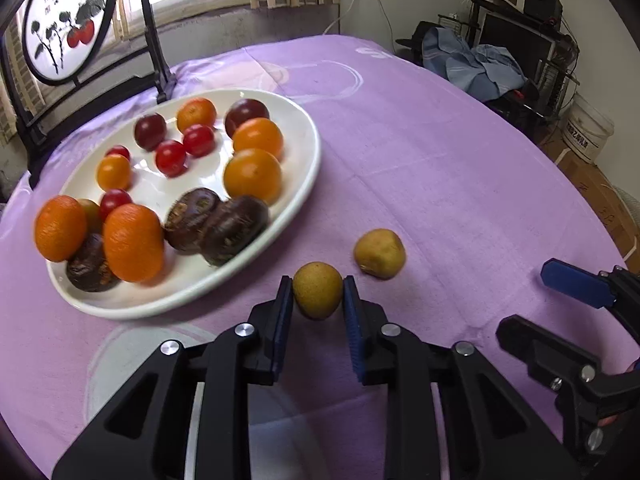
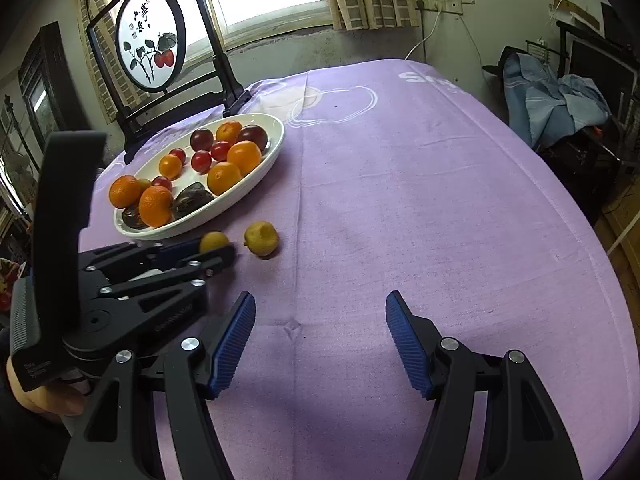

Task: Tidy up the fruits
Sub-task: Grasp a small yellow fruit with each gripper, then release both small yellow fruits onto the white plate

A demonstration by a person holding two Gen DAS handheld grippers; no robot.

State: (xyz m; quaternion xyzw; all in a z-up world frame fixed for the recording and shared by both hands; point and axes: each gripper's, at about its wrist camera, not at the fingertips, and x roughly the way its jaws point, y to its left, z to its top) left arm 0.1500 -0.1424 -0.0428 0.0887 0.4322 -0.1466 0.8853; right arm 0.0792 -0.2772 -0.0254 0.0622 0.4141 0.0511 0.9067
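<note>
My left gripper (image 1: 318,294) is shut on a small yellow-brown fruit (image 1: 318,295), just above the purple cloth beside the plate's near rim. A second yellow-brown fruit (image 1: 379,253) lies loose on the cloth just right of it. The white oval plate (image 1: 304,184) holds oranges (image 1: 252,176), red cherry tomatoes (image 1: 171,157), dark plums (image 1: 150,131) and dark brown water chestnuts (image 1: 232,228). My right gripper (image 2: 320,340) is open and empty over bare cloth, to the right of the left one. The held fruit (image 2: 213,241) and loose fruit (image 2: 262,238) also show in the right wrist view.
A black-framed round screen painted with red fruit (image 2: 150,38) stands behind the plate (image 2: 276,130). The round table's edge curves away on the right, with blue cloth on furniture (image 2: 556,96) and a white bucket (image 1: 588,130) beyond it.
</note>
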